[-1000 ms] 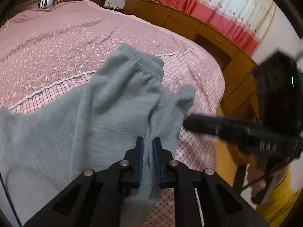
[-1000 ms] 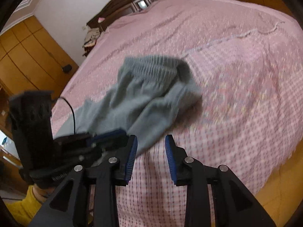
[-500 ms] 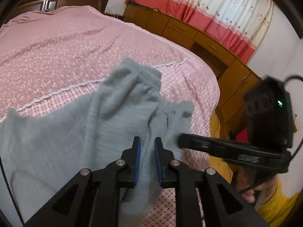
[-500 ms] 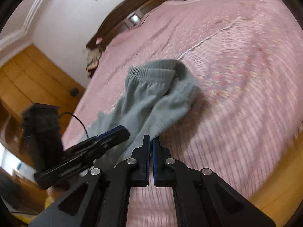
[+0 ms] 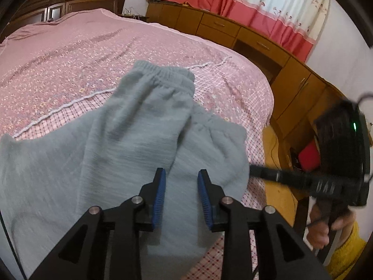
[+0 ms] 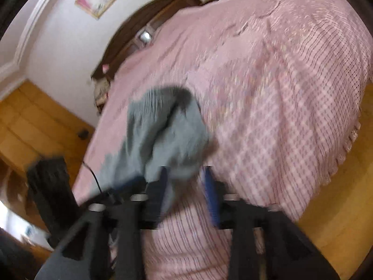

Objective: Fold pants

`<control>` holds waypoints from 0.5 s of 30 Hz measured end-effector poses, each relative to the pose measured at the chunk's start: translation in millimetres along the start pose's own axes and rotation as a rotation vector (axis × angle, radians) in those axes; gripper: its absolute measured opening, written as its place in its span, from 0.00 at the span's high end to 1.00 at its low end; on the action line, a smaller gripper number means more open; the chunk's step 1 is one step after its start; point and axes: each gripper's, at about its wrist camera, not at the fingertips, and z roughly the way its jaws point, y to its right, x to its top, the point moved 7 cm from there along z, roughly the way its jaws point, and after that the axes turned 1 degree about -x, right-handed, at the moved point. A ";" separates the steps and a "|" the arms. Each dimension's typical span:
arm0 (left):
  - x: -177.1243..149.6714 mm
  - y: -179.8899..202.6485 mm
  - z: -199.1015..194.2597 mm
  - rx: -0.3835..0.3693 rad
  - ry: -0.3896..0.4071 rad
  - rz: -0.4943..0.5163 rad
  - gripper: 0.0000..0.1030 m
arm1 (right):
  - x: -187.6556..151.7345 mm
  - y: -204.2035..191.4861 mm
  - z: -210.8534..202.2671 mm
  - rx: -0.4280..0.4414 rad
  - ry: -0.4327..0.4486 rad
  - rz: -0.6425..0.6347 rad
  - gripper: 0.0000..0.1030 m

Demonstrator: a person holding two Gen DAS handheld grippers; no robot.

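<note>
The grey-blue pants [image 5: 130, 135] lie on the pink bedspread [image 5: 70, 53], folded over, with the elastic waistband [image 5: 163, 70] at the far end. My left gripper [image 5: 181, 179] is open just above the near part of the pants, holding nothing. My right gripper [image 6: 185, 175] is open at the pants' near edge [image 6: 163, 140]; this view is blurred. The right gripper also shows in the left wrist view [image 5: 303, 182], just off the pants' right edge. The left gripper shows at the left of the right wrist view [image 6: 51, 182].
The bed's corner and edge [image 5: 263, 98] are on the right, with wooden floor [image 5: 277, 186] beyond. Wooden cabinets [image 5: 233, 32] under a red and white curtain [image 5: 256, 4] run along the wall. The dark headboard [image 5: 70, 2] is far back.
Both grippers have opened: the left let go of the pants, and the right was shut half a second ago. The right wrist view has swung and blurred.
</note>
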 end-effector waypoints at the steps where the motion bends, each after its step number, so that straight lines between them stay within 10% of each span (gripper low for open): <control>1: -0.8 1.2 1.8 -0.004 -0.005 0.000 0.71 | 4.9 2.4 0.8 0.004 0.009 0.013 0.55; 5: -1.9 5.3 6.2 0.000 -0.012 0.008 0.71 | 21.7 10.4 18.3 0.013 -0.024 0.071 0.55; 8: -2.7 8.1 6.6 -0.006 -0.014 0.008 0.70 | 24.8 5.1 27.7 0.018 -0.035 0.051 0.89; 15: -5.3 13.7 7.7 -0.016 -0.021 0.025 0.67 | 12.3 29.1 33.2 -0.061 -0.022 0.098 0.89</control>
